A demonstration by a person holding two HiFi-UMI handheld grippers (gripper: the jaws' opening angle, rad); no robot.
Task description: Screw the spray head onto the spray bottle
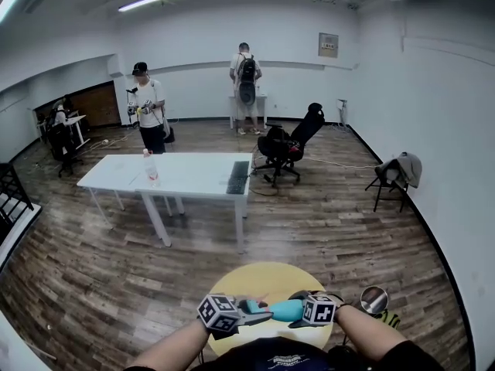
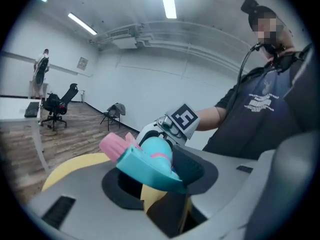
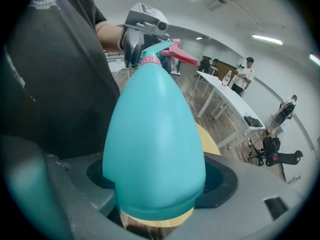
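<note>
Right gripper view: the right hand-held gripper (image 3: 156,206) clamps the spray bottle (image 3: 155,134) base. The left hand-held gripper (image 2: 161,176) is clamped on the spray head (image 2: 145,165), both above the yellow bench (image 1: 271,274).

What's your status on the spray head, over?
Left gripper shut on spray head, right gripper shut on bottle base. Head seated on neck, tightness unclear. Nothing blocking, yellow table below.

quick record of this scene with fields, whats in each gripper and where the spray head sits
left gripper: shut on spray head
right gripper: shut on spray bottle, held near its base
spray head position: at the bottle's neck, cannot tell how far it is screwed on
underneath: round yellow table
further off: white table
</note>
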